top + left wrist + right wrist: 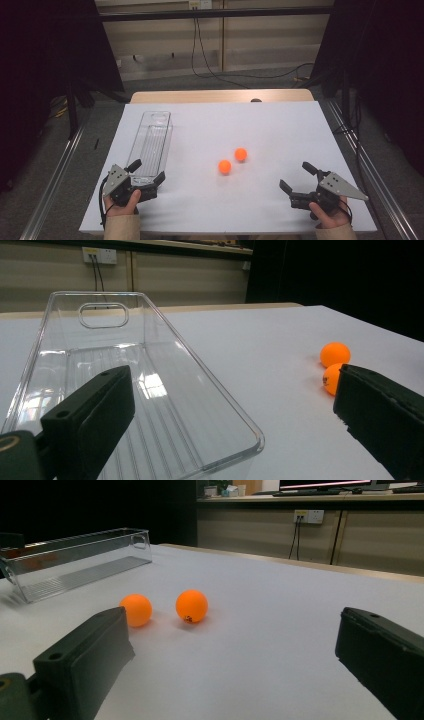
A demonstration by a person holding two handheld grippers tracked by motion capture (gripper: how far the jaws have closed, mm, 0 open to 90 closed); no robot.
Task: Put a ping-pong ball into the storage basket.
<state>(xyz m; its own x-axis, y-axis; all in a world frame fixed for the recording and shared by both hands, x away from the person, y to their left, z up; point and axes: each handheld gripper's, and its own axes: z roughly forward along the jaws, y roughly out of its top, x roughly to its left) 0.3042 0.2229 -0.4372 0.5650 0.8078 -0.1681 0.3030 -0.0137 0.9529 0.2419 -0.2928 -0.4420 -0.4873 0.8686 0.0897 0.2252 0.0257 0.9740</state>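
Item, lower left of the high view: left black two-jaw gripper (149,171) with grey three-cornered plate, held in a hand (120,205) entering from the bottom edge; jaws spread wide, nothing between them but the near end of the tray, which one jaw overlaps in its own view. Item, lower right of the high view: right black two-jaw gripper (297,177), likewise hand-held (330,215), tilted toward frame centre; jaws released and empty, aimed at the balls in the right gripper view. Item, centre of the high view: near small orange plastic ball (224,166), resting on the sheet, well apart from both grippers. Item, just beyond and right of it: far small orange plastic ball (241,154), near the first but not touching it. Item, left of centre, running away toward the upper frame: long clear plastic rectangular tray (144,131) with ribbed floor and a handle slot in its far wall; empty. Item, beneath all: white sheet-covered table (280,125), with a pale wooden edge at the far side. Progress, as judged: the work appears to be placing the balls in the tray; nothing is loaded, both balls remain to be gripped and carried over.
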